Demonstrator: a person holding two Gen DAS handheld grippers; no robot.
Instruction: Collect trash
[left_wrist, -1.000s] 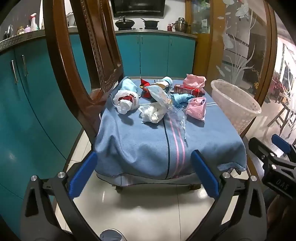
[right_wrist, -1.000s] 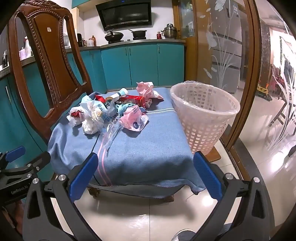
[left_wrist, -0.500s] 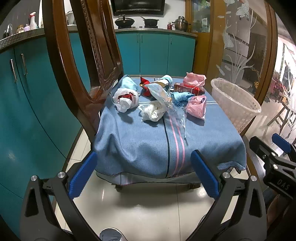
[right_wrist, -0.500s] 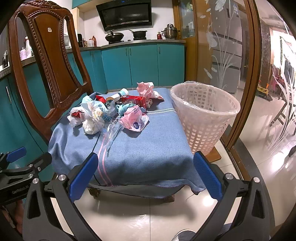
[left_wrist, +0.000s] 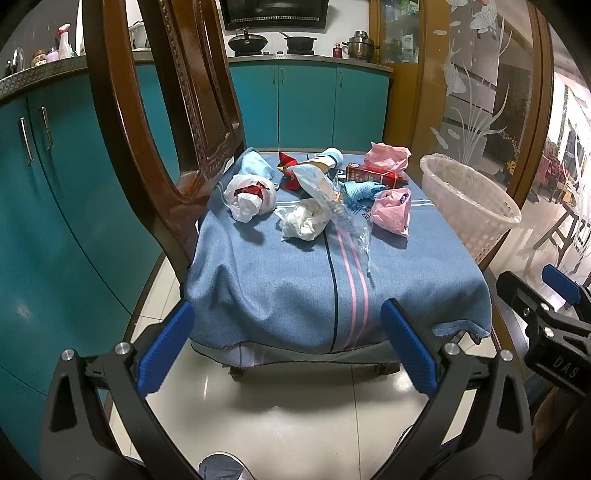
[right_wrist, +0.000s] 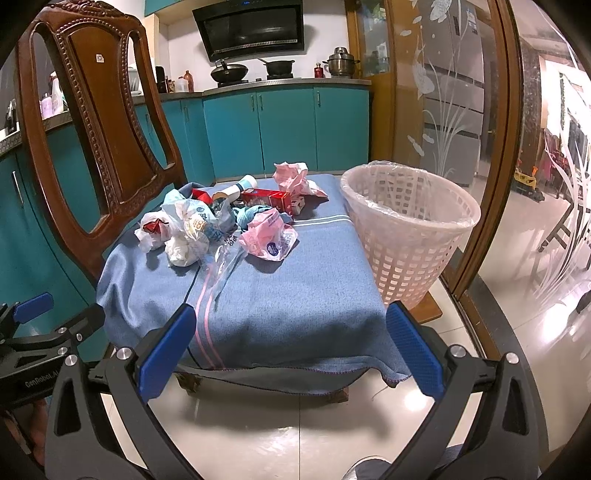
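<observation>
Several pieces of trash lie on a chair seat covered by a blue towel (left_wrist: 295, 280): a white bag with red inside (left_wrist: 249, 195), a white crumpled wad (left_wrist: 304, 221), a clear plastic wrapper (left_wrist: 347, 225), pink wrappers (left_wrist: 391, 210), a red box (left_wrist: 373, 173). They also show in the right wrist view, with the pink wrapper (right_wrist: 267, 236) nearest. A white lattice bin (right_wrist: 406, 229) with a plastic liner stands right of the seat. My left gripper (left_wrist: 288, 350) and right gripper (right_wrist: 291, 350) are both open and empty, below the seat's front edge.
The carved wooden chair back (right_wrist: 96, 122) rises at the left of the seat. Teal kitchen cabinets (right_wrist: 284, 129) stand behind. A frosted glass door with a wooden frame (right_wrist: 476, 147) is at the right. The floor is glossy tile (right_wrist: 295, 417).
Both grippers have drifted slightly; the view of the seat has shifted a little. Nothing was taken hold of, and the trash lies as before.
</observation>
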